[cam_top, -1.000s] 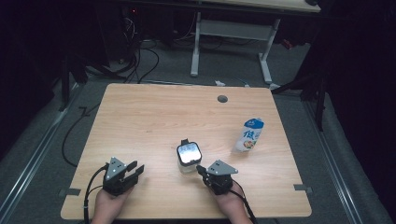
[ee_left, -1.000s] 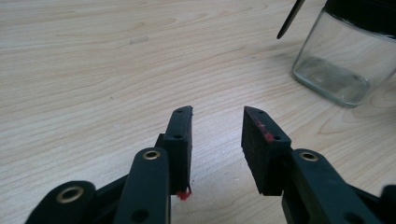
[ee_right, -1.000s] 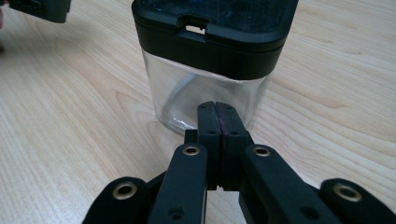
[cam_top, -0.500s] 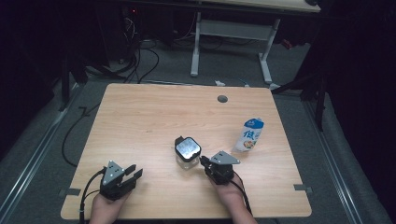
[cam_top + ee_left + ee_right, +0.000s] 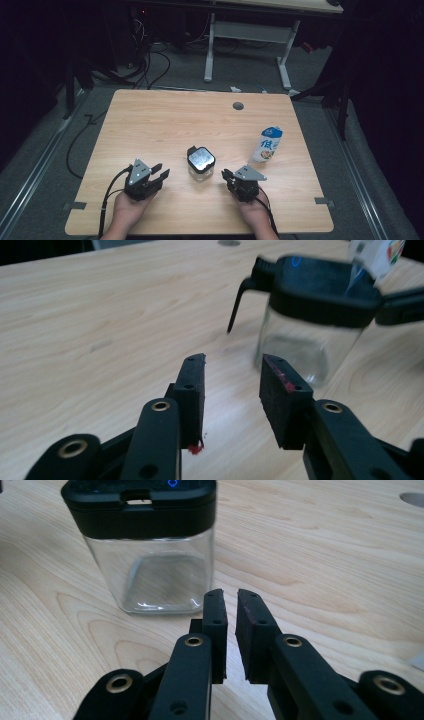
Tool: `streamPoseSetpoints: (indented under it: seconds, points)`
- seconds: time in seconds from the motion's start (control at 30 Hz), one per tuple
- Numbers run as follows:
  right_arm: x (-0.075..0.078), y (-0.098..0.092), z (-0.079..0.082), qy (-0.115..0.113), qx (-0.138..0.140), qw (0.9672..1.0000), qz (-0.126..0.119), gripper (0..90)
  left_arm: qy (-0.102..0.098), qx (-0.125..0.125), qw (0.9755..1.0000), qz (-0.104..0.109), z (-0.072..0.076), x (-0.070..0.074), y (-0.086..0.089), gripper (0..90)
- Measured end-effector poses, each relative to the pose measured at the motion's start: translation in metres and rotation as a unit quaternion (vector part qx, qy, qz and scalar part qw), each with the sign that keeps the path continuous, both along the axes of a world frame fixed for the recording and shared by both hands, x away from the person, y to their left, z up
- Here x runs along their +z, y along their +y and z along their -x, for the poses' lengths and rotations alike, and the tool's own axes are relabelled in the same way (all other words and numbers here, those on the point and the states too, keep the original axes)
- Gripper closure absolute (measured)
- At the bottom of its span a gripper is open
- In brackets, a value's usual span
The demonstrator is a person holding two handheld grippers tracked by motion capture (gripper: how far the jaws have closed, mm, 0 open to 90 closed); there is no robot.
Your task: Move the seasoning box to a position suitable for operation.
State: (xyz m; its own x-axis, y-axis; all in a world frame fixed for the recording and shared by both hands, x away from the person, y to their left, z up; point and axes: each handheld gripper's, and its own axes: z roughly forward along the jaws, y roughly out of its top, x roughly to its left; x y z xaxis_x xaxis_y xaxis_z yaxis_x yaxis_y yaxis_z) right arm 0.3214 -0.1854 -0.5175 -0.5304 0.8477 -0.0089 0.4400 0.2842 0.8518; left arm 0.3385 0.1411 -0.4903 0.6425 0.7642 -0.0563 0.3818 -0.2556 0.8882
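- 2 grippers flank the glass jar (image 5: 201, 163) at lower centre of the high view; since a second ago your right gripper (image 5: 229, 176) has drawn back to the jar's right, jaws just opened to a narrow gap, nothing between them.
- Your left gripper (image 5: 161, 174) has come in closer; jaws half open, empty.
- I judge the jar set down and released, free for a fresh grip.
- The milk carton (image 5: 267, 144) stands well apart at right.
- Left gripper view: jar blurred, its right side cut off; contents unclear.
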Motion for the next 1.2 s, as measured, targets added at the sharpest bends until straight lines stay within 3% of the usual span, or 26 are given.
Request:
streamPoseSetpoints:
  seconds: [0.13,0.2,0.27,0.47,0.83,0.9,1.2]
  points:
    - [0.001,-0.007,0.003,0.005,-0.014,0.9999,0.003,82.3,-0.012,-0.007,0.9999,0.006,-0.015,0.009,-0.014,63.1]
    - [0.0,-0.013,0.005,0.01,-0.02,0.9998,0.002,81.8,0.0,-0.01,0.9996,0.026,-0.027,0.012,-0.017,65.1]
    - [0.0,-0.015,0.006,0.01,-0.021,0.9997,0.001,81.4,0.003,-0.01,0.9995,0.029,-0.03,0.013,-0.019,65.6]
    - [0.0,-0.022,0.01,0.008,-0.03,0.9995,0.001,80.8,0.0,-0.016,0.9996,0.021,-0.043,0.018,-0.03,70.8]
    - [0.0,-0.024,0.013,0.005,-0.023,0.9997,0.004,79.4,-0.009,-0.035,0.9993,0.007,-0.061,0.023,-0.063,90.0]
    - [0.0,-0.023,0.013,0.007,-0.022,0.9997,0.003,79.4,-0.008,-0.036,0.9993,-0.003,-0.064,0.023,-0.067,90.0]
    - [0.0,-0.021,0.014,0.004,-0.014,0.9999,-0.003,79.8,-0.016,-0.032,0.9993,-0.009,-0.066,0.02,-0.071,90.0]
